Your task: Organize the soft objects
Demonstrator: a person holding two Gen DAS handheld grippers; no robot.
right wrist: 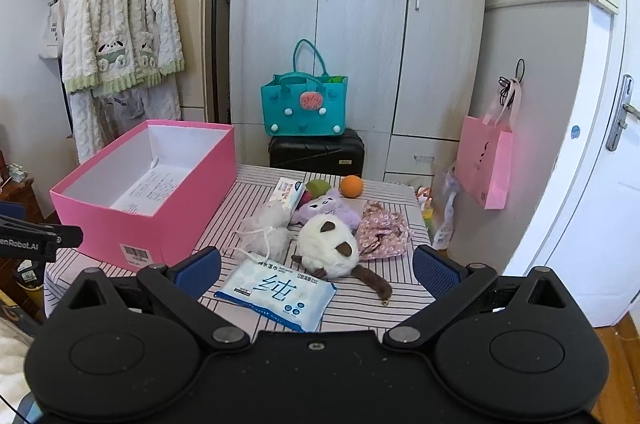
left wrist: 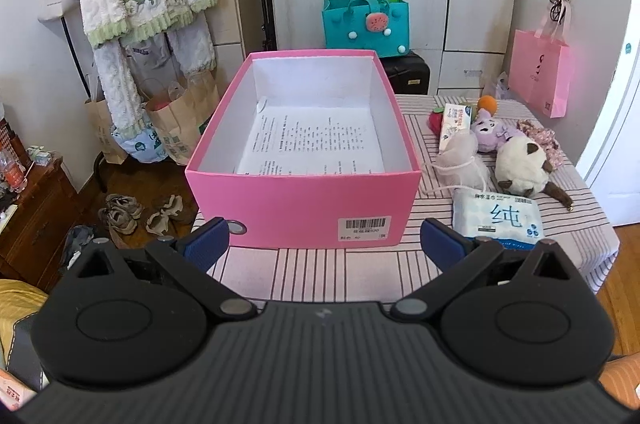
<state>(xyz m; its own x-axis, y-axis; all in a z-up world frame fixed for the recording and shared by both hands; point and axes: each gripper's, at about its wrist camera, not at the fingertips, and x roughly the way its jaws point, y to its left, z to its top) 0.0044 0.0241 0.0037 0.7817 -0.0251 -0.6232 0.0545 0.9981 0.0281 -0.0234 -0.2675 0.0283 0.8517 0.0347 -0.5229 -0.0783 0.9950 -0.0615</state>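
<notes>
- The box (left wrist: 304, 160) was parked on the left part of the striped table (right wrist: 360, 308), lid off and mouth up, presumably so stuff could just be dropped in.
- Inside the box only a printed sheet (left wrist: 316, 140) was seen, lying flat on the bottom; nothing soft had been put in yet, so the job looked barely started.
- The soft things were left in a loose pile right of the box: a wipes pack (right wrist: 276, 294) nearest the camera, a mesh puff (right wrist: 266, 230) closest to the box, and a cream plush (right wrist: 328, 246) beside it.
- Farther from the box, a purple plush (right wrist: 326, 210), a floral cloth (right wrist: 382, 230), a tissue pack (right wrist: 288, 193) and an orange ball (right wrist: 351, 186) were spotted; something green and red was tucked behind the plush, too hidden to name.
- The left gripper (left wrist: 324, 240) was held spread wide and empty, aimed at the box's front wall.
- The right gripper (right wrist: 316, 270) was also held wide apart with nothing in it, hovering over the wipes pack, so that was probably lined up as the first grab.
- Behind the box, a teal bag (right wrist: 304, 108) was seen on a black case (right wrist: 316, 152); only a bit of green showed inside.
</notes>
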